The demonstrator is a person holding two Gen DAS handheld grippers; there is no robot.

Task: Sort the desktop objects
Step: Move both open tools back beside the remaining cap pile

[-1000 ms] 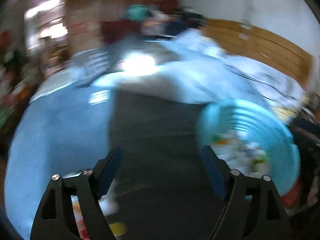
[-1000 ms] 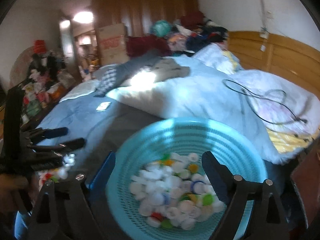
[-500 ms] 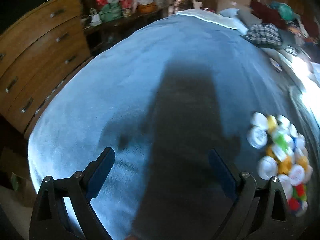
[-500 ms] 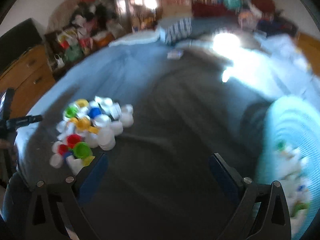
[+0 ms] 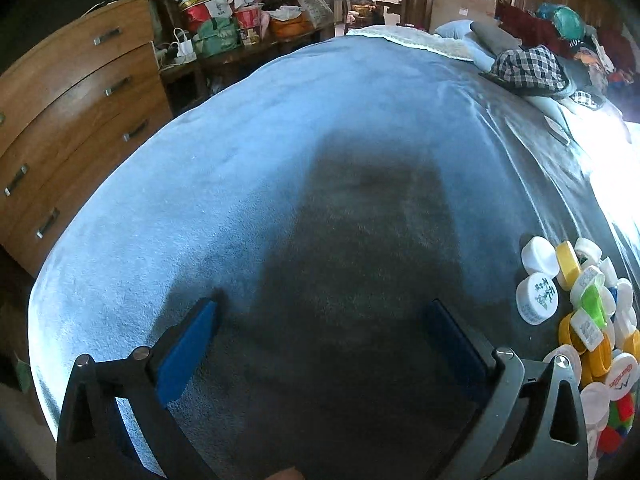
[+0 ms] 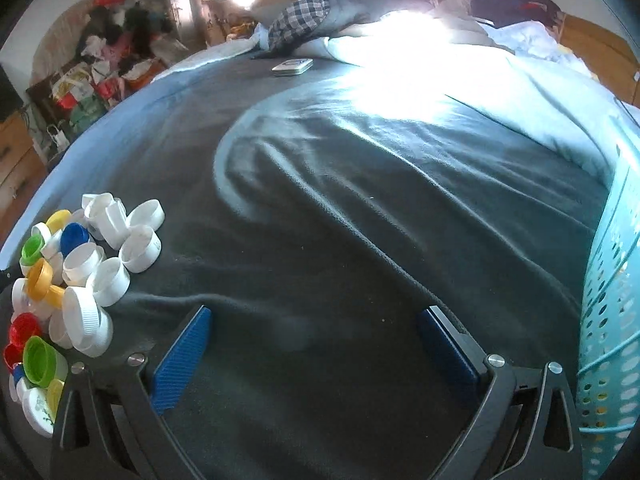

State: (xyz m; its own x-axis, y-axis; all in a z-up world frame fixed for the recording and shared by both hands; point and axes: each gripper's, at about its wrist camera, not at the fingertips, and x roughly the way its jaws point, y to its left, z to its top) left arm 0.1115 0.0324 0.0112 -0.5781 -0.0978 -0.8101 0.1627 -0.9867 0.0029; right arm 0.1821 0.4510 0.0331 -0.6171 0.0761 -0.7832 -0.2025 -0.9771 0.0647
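A pile of plastic bottle caps (image 6: 76, 272), mostly white with some yellow, green, red and blue, lies on the grey-blue blanket (image 6: 340, 208). In the left wrist view the same caps (image 5: 580, 312) sit at the right edge. A teal perforated basket (image 6: 612, 320) stands at the right edge of the right wrist view. My left gripper (image 5: 322, 306) hangs over bare blanket to the left of the caps; its jaws are opening with nothing between them. My right gripper (image 6: 314, 316) is open and empty, low over the blanket between the caps and the basket.
A wooden chest of drawers (image 5: 80, 120) stands beside the bed's left edge, with bags and clutter (image 5: 224, 28) behind it. A plaid cloth (image 6: 304, 16) and a small white device (image 6: 292, 66) lie further up the bed. Bright sunlight falls on the white bedding (image 6: 420, 48).
Both views swung away from the basket and dropped toward the blanket. The cap pile came into view on both sides. Both pairs of jaws stand wider than before.
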